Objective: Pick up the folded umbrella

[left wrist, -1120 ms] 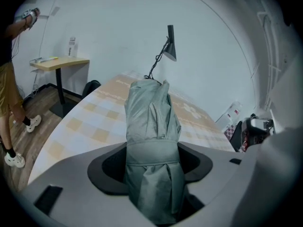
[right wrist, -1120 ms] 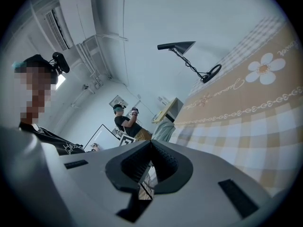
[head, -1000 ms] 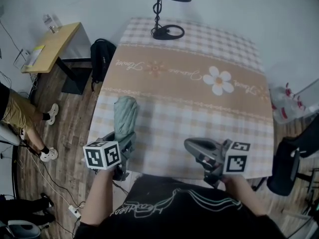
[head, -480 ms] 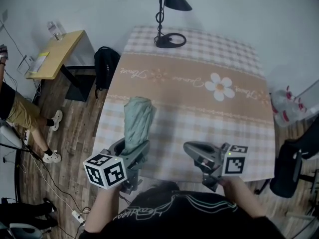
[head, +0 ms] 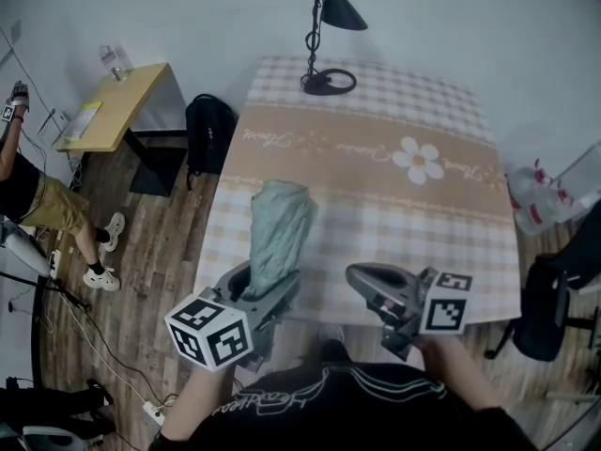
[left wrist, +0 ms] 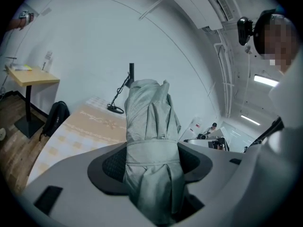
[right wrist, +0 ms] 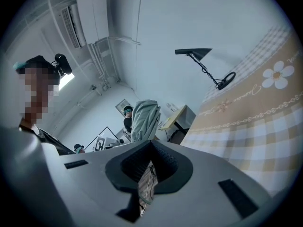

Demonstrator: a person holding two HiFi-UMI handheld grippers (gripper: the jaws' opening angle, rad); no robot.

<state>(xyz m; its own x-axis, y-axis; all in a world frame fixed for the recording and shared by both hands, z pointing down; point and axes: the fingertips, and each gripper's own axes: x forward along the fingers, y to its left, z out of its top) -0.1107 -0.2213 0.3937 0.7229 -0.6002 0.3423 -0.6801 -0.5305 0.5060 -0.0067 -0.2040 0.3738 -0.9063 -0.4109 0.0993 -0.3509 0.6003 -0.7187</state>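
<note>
The folded umbrella is pale grey-green, bundled with a strap around its middle. My left gripper is shut on its lower part and holds it clear above the near left part of the table. In the left gripper view the umbrella stands between both pads of the left gripper and juts out ahead. My right gripper hovers over the table's near edge, jaws together and empty. In the right gripper view, the umbrella shows beyond the right gripper.
A black lamp stands at the table's far edge. Left of the table are a black backpack, a small wooden table and a standing person. A black chair and plastic bags are at the right.
My left gripper has risen with the umbrella, lifting it off the tablecloth and carrying it a little to the right. The right gripper has shifted only slightly.
</note>
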